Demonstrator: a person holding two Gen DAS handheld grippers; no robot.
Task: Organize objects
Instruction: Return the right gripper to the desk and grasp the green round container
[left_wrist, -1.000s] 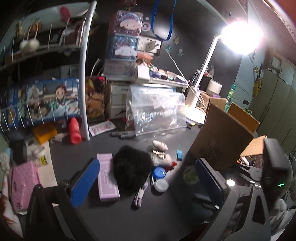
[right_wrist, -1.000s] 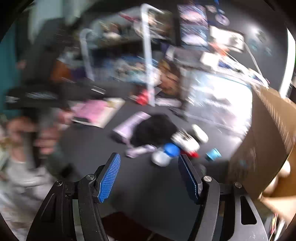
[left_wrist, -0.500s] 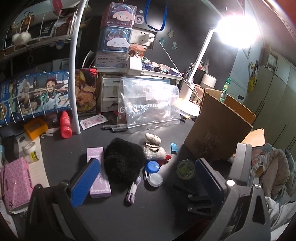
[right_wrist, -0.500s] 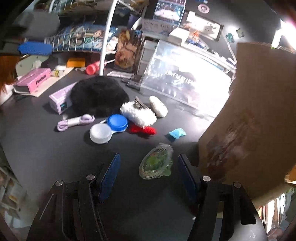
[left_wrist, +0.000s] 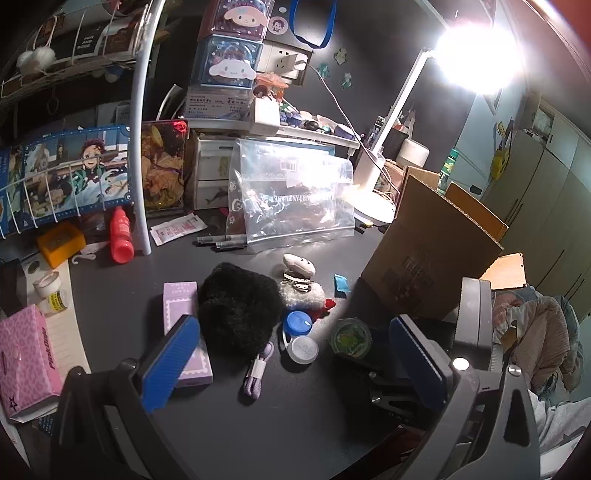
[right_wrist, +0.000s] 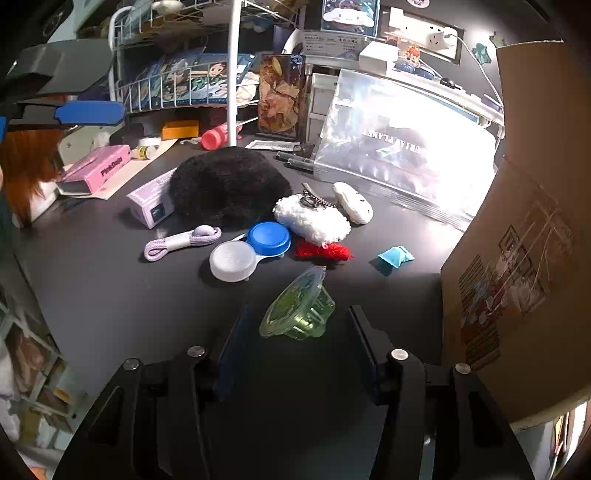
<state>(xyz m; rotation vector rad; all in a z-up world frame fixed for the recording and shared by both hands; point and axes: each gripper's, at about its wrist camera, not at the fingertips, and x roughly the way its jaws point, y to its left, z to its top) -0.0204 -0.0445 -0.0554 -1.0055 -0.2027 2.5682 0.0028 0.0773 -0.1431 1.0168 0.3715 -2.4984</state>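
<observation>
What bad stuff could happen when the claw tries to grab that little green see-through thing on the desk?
The right claw has just been closing around the green clip, pads not yet pressing. The clip lies tilted, so it might squirt out. It could slide into the contact lens case. The cardboard box stands close and might get bumped.

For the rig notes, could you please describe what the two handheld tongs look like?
Both are black, angular plastic frames with silver bolt heads at the pivots. The left tongs carry flat rectangular fingers faced with ribbed blue pads; a small white light glows on the body. The right tongs have the same dark-framed fingers with blue pads. No sleeves visible.
</observation>
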